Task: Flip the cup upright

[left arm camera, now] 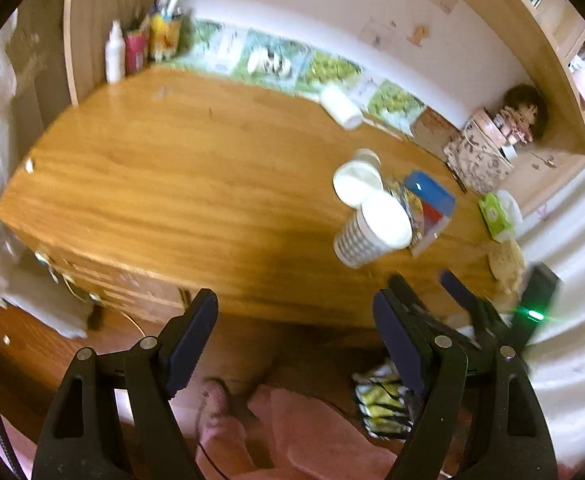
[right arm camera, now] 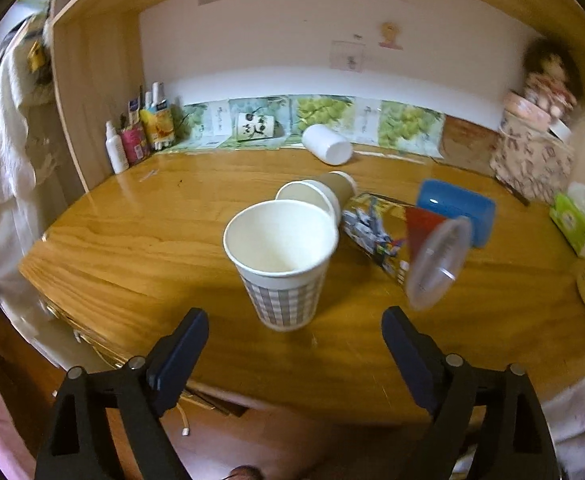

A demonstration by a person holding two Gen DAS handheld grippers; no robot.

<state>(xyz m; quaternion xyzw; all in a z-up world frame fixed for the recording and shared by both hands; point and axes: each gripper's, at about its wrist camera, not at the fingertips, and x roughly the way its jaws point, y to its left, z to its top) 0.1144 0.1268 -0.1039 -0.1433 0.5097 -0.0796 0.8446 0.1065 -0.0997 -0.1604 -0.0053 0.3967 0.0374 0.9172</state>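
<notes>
Left wrist view: left gripper [left arm camera: 296, 344] gapes wide, holding nothing, back from the desk [left arm camera: 164, 168]. Checked cup [left arm camera: 368, 232] stands upright beside two fallen cups [left arm camera: 358, 182].

Right wrist view: right gripper [right arm camera: 294, 344] spread apart, the cup [right arm camera: 282, 260] just ahead. Clear tumbler [right arm camera: 404, 248] and white jar [right arm camera: 328, 144] lie behind. Labels unreadable.

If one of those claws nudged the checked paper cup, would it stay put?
Probably not. The checked cup looks like empty thin paper, so likely very light and easy to slide. It stands on its narrow base with a wide mouth, so a high push might tip it. A hard squeeze could crumple it.
</notes>
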